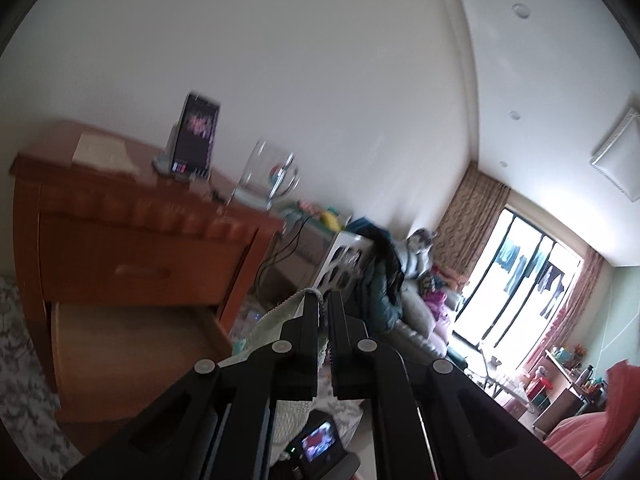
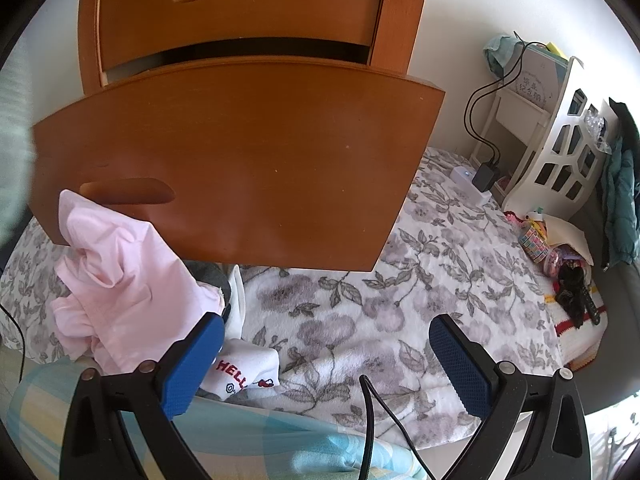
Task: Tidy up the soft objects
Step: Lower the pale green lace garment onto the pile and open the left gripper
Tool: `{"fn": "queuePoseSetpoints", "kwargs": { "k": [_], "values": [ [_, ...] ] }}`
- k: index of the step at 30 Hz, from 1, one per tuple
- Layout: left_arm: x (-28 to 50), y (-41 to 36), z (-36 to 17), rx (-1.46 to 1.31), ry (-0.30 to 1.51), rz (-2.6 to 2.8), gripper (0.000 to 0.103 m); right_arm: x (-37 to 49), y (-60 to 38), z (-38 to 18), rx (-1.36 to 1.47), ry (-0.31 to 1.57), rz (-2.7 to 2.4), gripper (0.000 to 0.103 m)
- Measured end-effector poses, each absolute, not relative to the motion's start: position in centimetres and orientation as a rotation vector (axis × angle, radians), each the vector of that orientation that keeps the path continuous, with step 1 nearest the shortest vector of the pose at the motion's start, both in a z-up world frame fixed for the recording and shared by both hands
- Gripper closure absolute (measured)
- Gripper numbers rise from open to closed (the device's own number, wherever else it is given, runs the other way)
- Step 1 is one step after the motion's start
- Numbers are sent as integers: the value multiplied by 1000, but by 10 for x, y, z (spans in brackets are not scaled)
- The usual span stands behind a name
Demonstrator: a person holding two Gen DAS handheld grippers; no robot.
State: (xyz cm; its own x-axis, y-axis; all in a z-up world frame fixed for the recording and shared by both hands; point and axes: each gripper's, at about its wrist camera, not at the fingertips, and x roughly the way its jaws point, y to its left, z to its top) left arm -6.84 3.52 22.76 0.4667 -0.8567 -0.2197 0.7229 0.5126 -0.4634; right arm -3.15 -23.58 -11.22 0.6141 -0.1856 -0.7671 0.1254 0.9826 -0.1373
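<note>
Left gripper (image 1: 323, 300) clenched on pale green knit cloth (image 1: 276, 322), held up in air beside wooden nightstand (image 1: 132, 240). Right gripper (image 2: 326, 354) spread wide, gripping nothing, over floral blanket (image 2: 400, 280). Pink garment (image 2: 128, 276) piled against pulled-out drawer (image 2: 248, 168), white sock (image 2: 244, 372) just beside it.

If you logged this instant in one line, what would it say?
left gripper: shut on green cloth | right gripper: open, over floral blanket | drawer: open | pink garment: on blanket
</note>
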Motion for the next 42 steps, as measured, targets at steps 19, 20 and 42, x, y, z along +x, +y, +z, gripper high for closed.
{"fn": "queuePoseSetpoints", "kwargs": {
  "k": [19, 20, 42],
  "values": [
    [-18, -16, 24, -93, 992, -629, 99, -32, -237, -113, -69, 903, -175, 0],
    [-18, -18, 13, -66, 1016, -597, 99, -31, -236, -113, -71, 904, -175, 0],
    [-4, -9, -79, -58, 1236, -403, 99, -28, -233, -118, -106, 925, -177, 0]
  ]
}}
